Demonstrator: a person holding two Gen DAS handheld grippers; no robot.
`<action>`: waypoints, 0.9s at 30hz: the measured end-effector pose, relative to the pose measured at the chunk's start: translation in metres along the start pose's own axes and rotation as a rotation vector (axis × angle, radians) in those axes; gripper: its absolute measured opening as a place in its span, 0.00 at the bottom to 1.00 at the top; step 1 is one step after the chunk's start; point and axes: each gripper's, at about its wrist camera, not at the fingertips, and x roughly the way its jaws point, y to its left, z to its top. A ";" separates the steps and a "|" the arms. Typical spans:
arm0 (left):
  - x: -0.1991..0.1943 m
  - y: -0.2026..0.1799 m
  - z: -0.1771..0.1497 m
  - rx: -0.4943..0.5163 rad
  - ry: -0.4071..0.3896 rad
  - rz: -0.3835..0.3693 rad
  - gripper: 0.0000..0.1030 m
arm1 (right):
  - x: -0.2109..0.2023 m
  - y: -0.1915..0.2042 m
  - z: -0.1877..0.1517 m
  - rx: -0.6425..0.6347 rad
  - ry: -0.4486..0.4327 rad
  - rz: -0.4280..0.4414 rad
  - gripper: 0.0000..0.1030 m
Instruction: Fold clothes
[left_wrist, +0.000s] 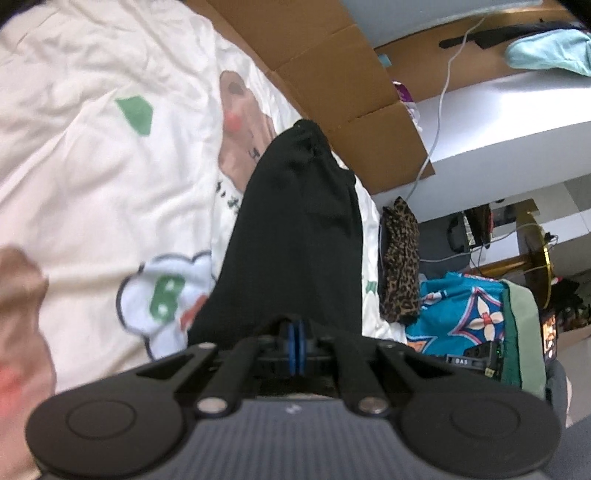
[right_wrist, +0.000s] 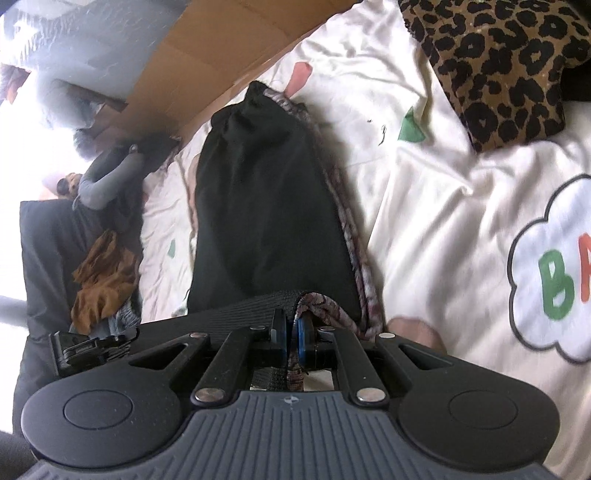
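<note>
Across the middle of both wrist views, a black garment (left_wrist: 295, 221) with a patterned side stripe hangs stretched from the left gripper (left_wrist: 295, 341) and right gripper (right_wrist: 291, 341), whose jaws are pressed together, pinching its edge above a cartoon-print bedsheet (left_wrist: 92, 166). Thin cloth could slip from either pinch, or the trailing end could drag and bunch near the folded leopard-print garment (right_wrist: 498, 74) at upper right, spoiling the fold.
</note>
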 end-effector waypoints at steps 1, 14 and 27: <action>0.003 0.000 0.005 0.007 -0.002 0.002 0.02 | 0.003 0.000 0.003 0.001 -0.005 -0.006 0.04; 0.042 0.006 0.066 0.077 -0.008 0.017 0.02 | 0.035 0.011 0.051 -0.019 -0.037 -0.082 0.04; 0.078 0.013 0.103 0.103 -0.012 0.066 0.03 | 0.056 0.004 0.084 0.007 -0.040 -0.131 0.04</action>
